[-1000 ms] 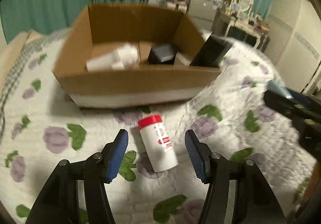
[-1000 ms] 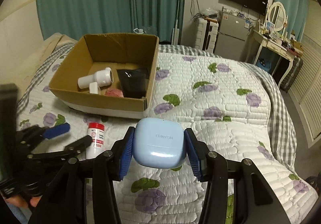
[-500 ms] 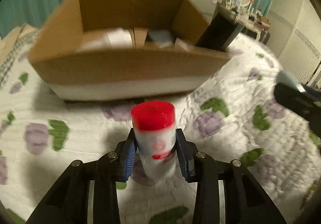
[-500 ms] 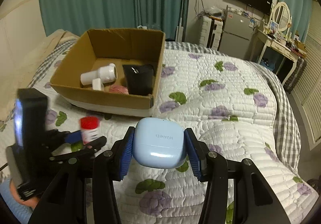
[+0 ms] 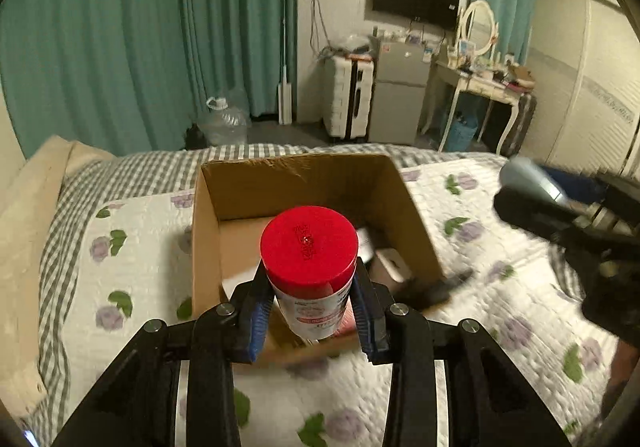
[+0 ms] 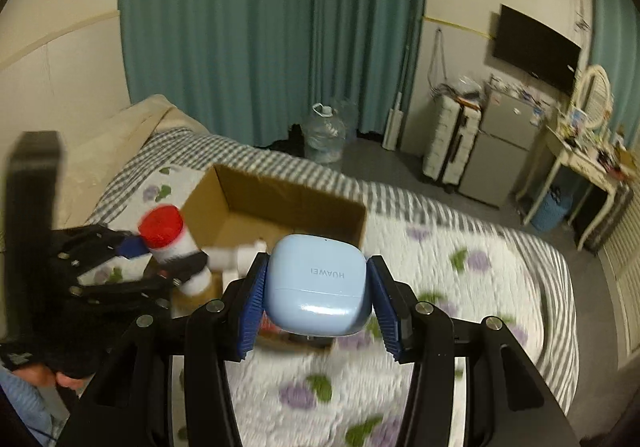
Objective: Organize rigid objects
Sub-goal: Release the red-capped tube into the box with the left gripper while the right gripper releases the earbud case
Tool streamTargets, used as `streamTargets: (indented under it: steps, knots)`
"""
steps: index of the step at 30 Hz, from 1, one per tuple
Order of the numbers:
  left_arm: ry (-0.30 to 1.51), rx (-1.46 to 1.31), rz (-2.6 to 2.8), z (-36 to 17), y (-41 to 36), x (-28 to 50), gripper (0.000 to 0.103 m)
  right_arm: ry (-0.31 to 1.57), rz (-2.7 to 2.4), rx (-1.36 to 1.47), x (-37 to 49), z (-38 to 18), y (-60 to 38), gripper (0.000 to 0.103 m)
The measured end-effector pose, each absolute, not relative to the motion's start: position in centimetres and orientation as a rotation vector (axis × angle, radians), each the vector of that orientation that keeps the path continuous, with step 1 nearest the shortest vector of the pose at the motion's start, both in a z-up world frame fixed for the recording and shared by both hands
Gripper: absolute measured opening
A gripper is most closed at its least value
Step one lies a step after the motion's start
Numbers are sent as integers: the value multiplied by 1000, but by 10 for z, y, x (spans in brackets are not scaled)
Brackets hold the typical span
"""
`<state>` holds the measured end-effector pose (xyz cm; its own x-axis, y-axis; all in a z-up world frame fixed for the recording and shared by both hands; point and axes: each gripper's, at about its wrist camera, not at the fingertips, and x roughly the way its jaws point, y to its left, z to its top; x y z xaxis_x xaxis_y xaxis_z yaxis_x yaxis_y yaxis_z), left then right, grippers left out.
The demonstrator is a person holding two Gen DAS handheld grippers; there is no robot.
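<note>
Now our left claw (image 5: 310,311), open around it a second ago, grips the white red-capped plastic bottle (image 5: 309,271) and has lifted it off the quilt; the open brown cardboard box (image 5: 304,183) lies just ahead below. Our right claw (image 6: 316,299) still clamps the pale blue rounded earbud case (image 6: 318,285). Both seem ready for dropping in.

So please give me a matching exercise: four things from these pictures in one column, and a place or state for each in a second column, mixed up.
Things:
1. red-capped bottle
2. blue earbud case
3. cardboard box
4. water jug

Places:
A. on the floor by the curtain
B. held in the right tool
C. open, on the bed quilt
D. held in the left tool

Pairs: 1-D, 2-B, 3-C, 4-A
</note>
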<state>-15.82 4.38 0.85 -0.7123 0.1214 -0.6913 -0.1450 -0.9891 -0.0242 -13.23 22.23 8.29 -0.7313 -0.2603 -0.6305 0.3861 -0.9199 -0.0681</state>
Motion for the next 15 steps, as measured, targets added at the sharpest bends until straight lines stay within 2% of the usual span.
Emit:
streamTargets:
  steps: [3,10,12,14,15]
  knots:
    - [60,-1219,2744,-18,45,-192,37,333,-2615,901,-161,83,214,49]
    - [164,-1315,2674,-66,59,-214,37,357,-2565,972,-204,49,207,49]
    - [187,-1299,2685,-69,61,-213,42,362,-2553,998,-208,40,208,49]
    - [187,-1281,2736,-66,59,-212,61,354,-2552,1012,-209,36,210,49]
    - [176,-1266,2764,-63,56,-211,62,351,-2554,1014,-210,35,211,49]
